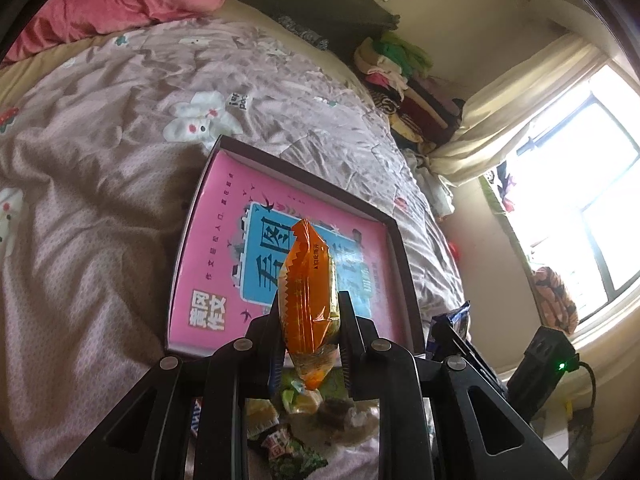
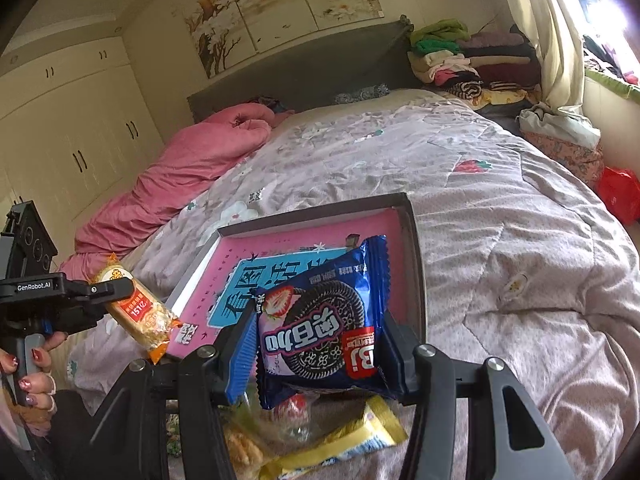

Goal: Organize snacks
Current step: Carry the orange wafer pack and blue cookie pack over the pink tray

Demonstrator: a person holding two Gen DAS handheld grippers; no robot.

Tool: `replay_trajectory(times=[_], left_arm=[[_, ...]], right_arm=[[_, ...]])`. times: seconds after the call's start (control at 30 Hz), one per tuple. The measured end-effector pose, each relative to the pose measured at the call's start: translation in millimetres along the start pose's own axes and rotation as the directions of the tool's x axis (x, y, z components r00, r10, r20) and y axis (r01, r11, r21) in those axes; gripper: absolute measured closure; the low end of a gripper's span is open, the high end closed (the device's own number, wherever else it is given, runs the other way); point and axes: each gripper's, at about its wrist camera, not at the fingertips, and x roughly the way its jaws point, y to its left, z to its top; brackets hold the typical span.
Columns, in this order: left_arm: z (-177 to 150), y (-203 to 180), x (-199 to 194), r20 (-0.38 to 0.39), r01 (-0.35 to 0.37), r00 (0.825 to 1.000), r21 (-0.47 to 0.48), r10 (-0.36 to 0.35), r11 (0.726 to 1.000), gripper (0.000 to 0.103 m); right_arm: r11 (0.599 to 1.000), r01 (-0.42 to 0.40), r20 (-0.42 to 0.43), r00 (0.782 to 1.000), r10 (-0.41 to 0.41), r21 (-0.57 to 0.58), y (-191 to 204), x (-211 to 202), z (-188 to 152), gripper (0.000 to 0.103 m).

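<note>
Through the left wrist view: left gripper (image 1: 310, 344) pinching an orange snack packet (image 1: 308, 292), raised over the shallow box (image 1: 404, 264), likely for dropping in. Through the right wrist view: right gripper (image 2: 326, 356) clamping a blue cookie packet (image 2: 324, 320) above that box, loose snacks (image 2: 340, 440) lying below on the quilt (image 2: 520, 260).

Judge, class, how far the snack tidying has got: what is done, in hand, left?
Done: nothing yet; the box holds no snacks. In hand: left gripper clamps an orange pack, right gripper a blue cookie pack, both before the box. Left: loose snacks on the quilt.
</note>
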Motion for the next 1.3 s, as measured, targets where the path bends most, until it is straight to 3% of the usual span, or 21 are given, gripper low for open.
replay_trajectory(times=[0.6,0.83,1.3], left_arm=[[7.2,-4.6,31.5,-0.016,-0.057,0.998,0.024,0.057,0.998,0.08],[7.6,-3.3,42.8,-0.027,-0.062,0.998,0.014,0.063,0.998,0.08],[1.1,-0.7,58.6,-0.048,-0.089,0.995,0.025,0.09,0.996,0.08]], right_arm=[[1.0,0.016,-0.037,0.999,-0.016,0.014,-5.6,39.9,18.6,0.05],[0.999,0.03,-0.081,0.996,-0.026,0.042,-16.0,51.9,13.6,0.05],[0.999,0.047,-0.167,0.985,-0.049,-0.014,-8.9,68.8,-1.5,0.049]])
